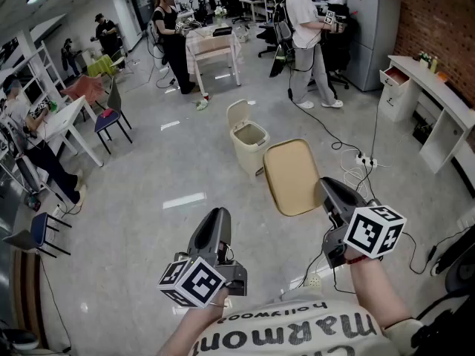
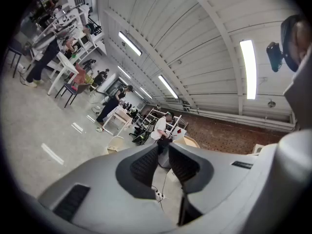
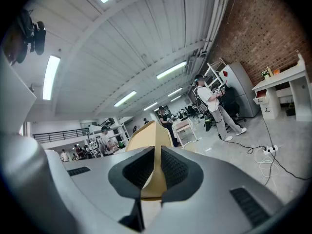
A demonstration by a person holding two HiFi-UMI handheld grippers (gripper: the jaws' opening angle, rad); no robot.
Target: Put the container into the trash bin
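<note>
A flat beige container with rounded corners is held up in the air in front of me, my right gripper shut on its near right edge. In the right gripper view the container stands on edge between the pads, and the right gripper clamps it. A beige trash bin stands on the floor just beyond the container, its lid tipped up and its mouth uncovered. My left gripper hangs lower left, well short of the bin, its jaws together on nothing. From the left gripper view the bin shows far off.
A power strip with white and black cables lies on the floor right of the bin. A white counter lines the right wall. A person stands behind the bin, another by a small table. Chairs and desks fill the left.
</note>
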